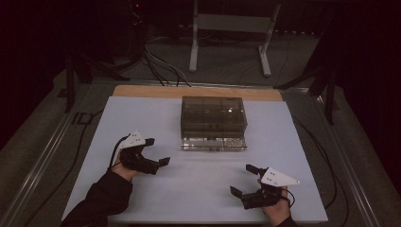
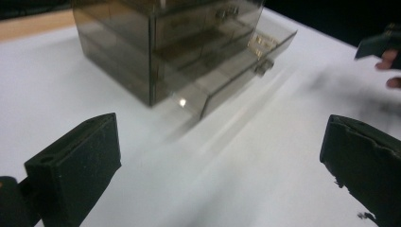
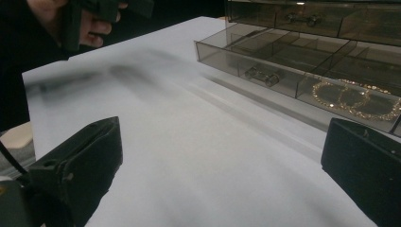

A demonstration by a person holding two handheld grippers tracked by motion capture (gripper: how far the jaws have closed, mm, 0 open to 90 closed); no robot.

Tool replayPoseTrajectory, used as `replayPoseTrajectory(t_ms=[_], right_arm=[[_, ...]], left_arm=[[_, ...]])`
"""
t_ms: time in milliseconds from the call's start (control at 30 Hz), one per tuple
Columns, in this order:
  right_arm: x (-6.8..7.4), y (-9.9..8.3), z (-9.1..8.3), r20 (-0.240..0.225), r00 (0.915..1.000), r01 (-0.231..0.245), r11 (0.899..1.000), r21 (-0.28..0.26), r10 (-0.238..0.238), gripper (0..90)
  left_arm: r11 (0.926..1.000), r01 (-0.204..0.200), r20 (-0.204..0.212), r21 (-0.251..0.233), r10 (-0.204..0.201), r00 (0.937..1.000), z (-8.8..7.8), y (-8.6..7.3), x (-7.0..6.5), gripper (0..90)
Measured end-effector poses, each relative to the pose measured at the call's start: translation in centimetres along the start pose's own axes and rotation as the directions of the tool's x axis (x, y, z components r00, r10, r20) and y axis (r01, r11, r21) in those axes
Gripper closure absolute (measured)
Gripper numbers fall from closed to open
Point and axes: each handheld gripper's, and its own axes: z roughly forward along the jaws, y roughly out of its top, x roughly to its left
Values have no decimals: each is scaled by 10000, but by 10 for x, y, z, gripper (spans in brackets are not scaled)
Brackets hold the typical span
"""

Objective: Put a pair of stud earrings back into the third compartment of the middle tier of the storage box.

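A smoky see-through drawer box (image 1: 213, 116) stands at the middle of the white table top (image 1: 142, 118). Its bottom drawer (image 1: 213, 143) is pulled out toward me. In the right gripper view that drawer (image 3: 283, 61) has divided sections, and a gold chain (image 3: 354, 97) lies in one of them. My left gripper (image 1: 158, 151) hovers left of the drawer, open and holding nothing. My right gripper (image 1: 241, 179) is near the front edge, to the right, also open with nothing in it. In the left gripper view the box (image 2: 161, 42) lies ahead of the wide-apart jaws.
A strip of wooden table edge (image 1: 142, 91) runs behind the white top. Beyond it are cables and a metal stand (image 1: 227, 28) on the floor. Bare white surface lies between the two grippers. The other hand (image 3: 90, 23) is at the top left of the right gripper view.
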Motion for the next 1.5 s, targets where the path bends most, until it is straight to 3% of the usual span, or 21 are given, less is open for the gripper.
replayPoseTrajectory(t_ms=[333,867,1200,1500], right_arm=[[0,0,1,5,10000,-10,10000,30,10,0],[1,0,0,56,10000,60,10000,72,-61,0],[-1,0,0,31,9999,95,9999,100,-96,0],[0,-1,1,17,9999,99,9998,180,-99,0]], left_arm=[[9999,99,-343,70,-97,9994,-5,-34,-4,5],[9989,413,-917,209,-392,9950,-44,-76,-2,5],[9974,720,-978,57,-711,9927,-64,-87,0,5],[9972,750,-961,82,-738,9926,-62,-89,2,5]])
